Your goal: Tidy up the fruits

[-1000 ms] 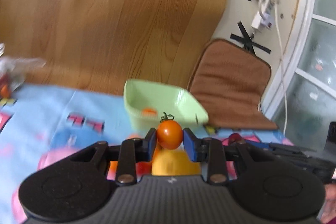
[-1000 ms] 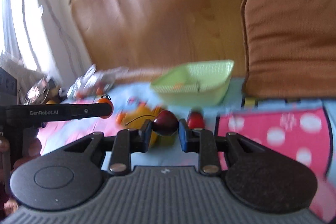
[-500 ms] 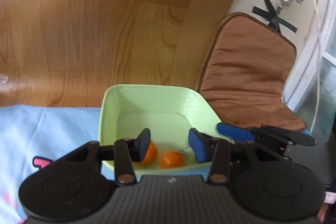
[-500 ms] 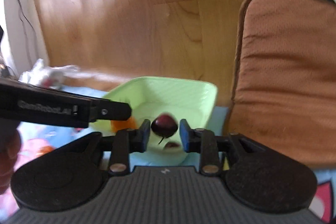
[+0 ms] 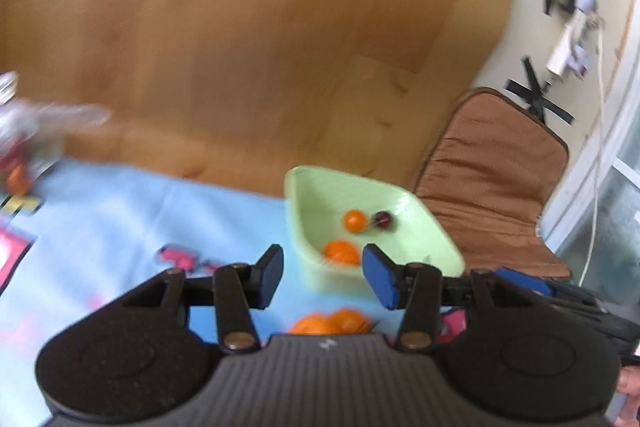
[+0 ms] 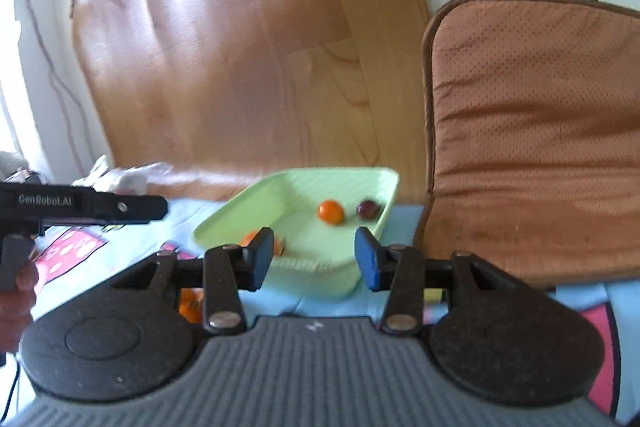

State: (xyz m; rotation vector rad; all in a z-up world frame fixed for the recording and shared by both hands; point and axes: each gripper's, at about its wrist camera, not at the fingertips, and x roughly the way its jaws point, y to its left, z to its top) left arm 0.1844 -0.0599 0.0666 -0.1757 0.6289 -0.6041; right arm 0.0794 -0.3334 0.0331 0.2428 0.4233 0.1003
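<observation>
Both grippers just let go: the left gripper [image 5: 322, 277] and right gripper [image 6: 314, 259] have their jaws spread with nothing between them, having just been opening. The orange tomato [image 5: 355, 220] and dark cherry [image 5: 383, 218] now sit in the green basket [image 5: 434, 227], so that drop looks done. More orange fruit [image 5: 328, 323] waits on the blue mat [image 5: 120, 219], wood floor [image 5: 240, 47] and brown cushion [image 6: 540, 147] beyond.

Left gripper [image 5: 322, 273], foreground: jaws parted, nothing between them, having just been opening. Green basket [image 5: 430, 223] at its 12 to 1 o'clock, on a blue patterned mat [image 5: 120, 211]; contents: two orange tomatoes [image 5: 355, 220], one dark cherry [image 5: 383, 218]. Further orange fruit [image 5: 328, 323] on the mat at the gripper's 6 o'clock. Brown cushion [image 5: 496, 163] at the basket's 2 o'clock.
</observation>
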